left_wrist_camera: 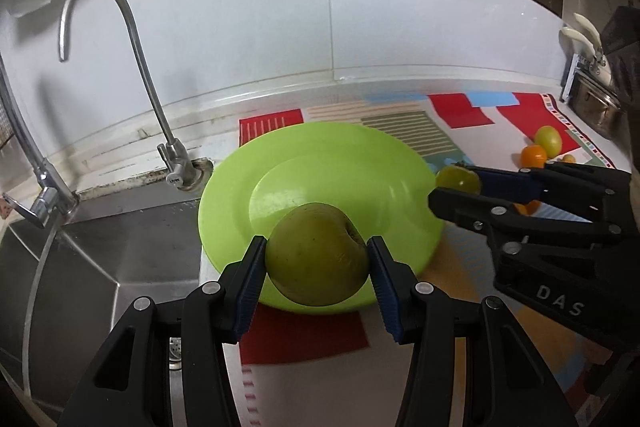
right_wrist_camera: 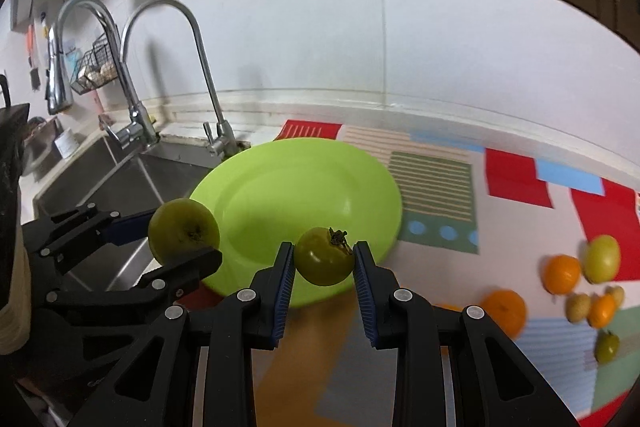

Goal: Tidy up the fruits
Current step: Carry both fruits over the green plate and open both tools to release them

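A bare lime-green plate [left_wrist_camera: 320,155] [right_wrist_camera: 288,187] lies on the patterned mat beside the sink. My left gripper [left_wrist_camera: 316,259] is shut on a large green apple [left_wrist_camera: 316,255] and holds it over the plate's near rim; the apple also shows in the right wrist view [right_wrist_camera: 182,227]. My right gripper [right_wrist_camera: 324,259] is shut on a small green tomato [right_wrist_camera: 324,257] with a dried stem, at the plate's right edge; in the left wrist view the tomato [left_wrist_camera: 456,179] sits between the right gripper's fingers [left_wrist_camera: 460,199].
Loose fruit lies on the mat at the right: oranges [right_wrist_camera: 562,273] [right_wrist_camera: 506,309], a yellow-green fruit [right_wrist_camera: 600,257], small pale fruits [right_wrist_camera: 578,307] and a small green one [right_wrist_camera: 606,347]. A steel sink [left_wrist_camera: 100,251] with two taps [left_wrist_camera: 132,39] is left of the plate. The wall runs behind.
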Tool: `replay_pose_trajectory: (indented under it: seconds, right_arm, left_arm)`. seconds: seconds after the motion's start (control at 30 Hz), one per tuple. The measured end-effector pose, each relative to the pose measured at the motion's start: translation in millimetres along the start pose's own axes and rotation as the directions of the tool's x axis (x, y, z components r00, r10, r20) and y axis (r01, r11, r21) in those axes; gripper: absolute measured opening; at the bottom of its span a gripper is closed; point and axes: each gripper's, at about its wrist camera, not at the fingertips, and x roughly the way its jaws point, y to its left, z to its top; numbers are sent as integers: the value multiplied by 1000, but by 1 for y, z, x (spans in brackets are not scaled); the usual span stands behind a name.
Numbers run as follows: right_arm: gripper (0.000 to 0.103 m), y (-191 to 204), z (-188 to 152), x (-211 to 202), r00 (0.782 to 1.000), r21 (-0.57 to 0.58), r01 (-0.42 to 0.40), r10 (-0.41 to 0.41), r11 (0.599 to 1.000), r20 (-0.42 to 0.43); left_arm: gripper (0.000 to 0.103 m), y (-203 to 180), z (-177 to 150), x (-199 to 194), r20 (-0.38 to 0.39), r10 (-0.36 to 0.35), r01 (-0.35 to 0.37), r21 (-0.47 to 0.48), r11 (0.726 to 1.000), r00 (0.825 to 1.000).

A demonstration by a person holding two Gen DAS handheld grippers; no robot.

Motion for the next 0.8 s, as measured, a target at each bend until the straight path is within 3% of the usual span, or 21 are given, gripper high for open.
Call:
replay_pose_trajectory:
  seconds: [0.23,0.5,0.57,0.63,0.8]
  right_arm:
    - [31,0,9,43,998,-5,-16,16,1000,-55]
    - [31,-5,10,65,996,-4,-20,20,1000,-84]
    - [32,-6,11,69,996,0,-14,14,1000,-91]
    - [43,-8,11,70,995,7,-7,8,1000,-98]
    - [43,-13,11,55,997,36,17,-14,999,-76]
  left_arm:
    - [50,12,4,31,-34,-13,12,-7,1000,999]
    - [50,15,3,48,-67,-28,27,-21,999,997]
    - [53,15,4,45,-46,-23,23,-18,1000,999]
    - [63,16,6,41,-25,3,-3,-14,1000,1000]
    - [67,21,7,28,-12,21,-22,-45,999,1000]
